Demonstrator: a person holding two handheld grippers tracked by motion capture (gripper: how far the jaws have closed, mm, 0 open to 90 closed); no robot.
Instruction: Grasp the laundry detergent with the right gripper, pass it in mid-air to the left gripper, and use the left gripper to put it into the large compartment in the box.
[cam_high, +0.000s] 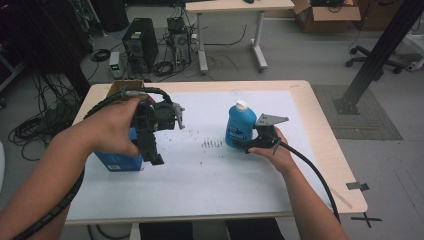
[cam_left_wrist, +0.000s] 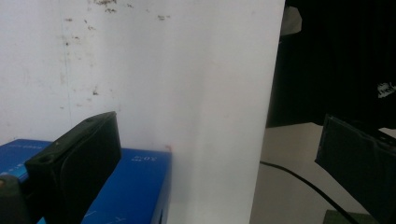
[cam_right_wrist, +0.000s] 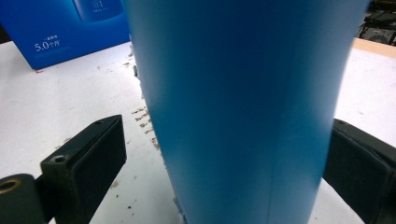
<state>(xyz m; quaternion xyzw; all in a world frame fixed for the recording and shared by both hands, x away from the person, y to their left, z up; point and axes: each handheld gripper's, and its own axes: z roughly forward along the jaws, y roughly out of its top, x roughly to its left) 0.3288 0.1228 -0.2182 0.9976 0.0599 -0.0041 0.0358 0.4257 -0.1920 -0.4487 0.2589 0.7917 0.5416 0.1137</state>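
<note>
I see the blue bottle (cam_high: 240, 126) standing upright on the white sheet (cam_high: 210, 170) that covers the counter (cam_high: 327, 150), well to the right of the blue box (cam_high: 119, 161). It has a white cap, a glossy blue body that widens toward the base, and a label on its front whose print is too small for me to read. My right tongs (cam_high: 248, 144) sit at its lower right side; in the right gripper view the bottle (cam_right_wrist: 243, 107) stands between the spread jaws, a gap showing at the left jaw. My left tongs (cam_high: 157, 155) hang spread over the box (cam_left_wrist: 130, 186), pinching nothing.
</note>
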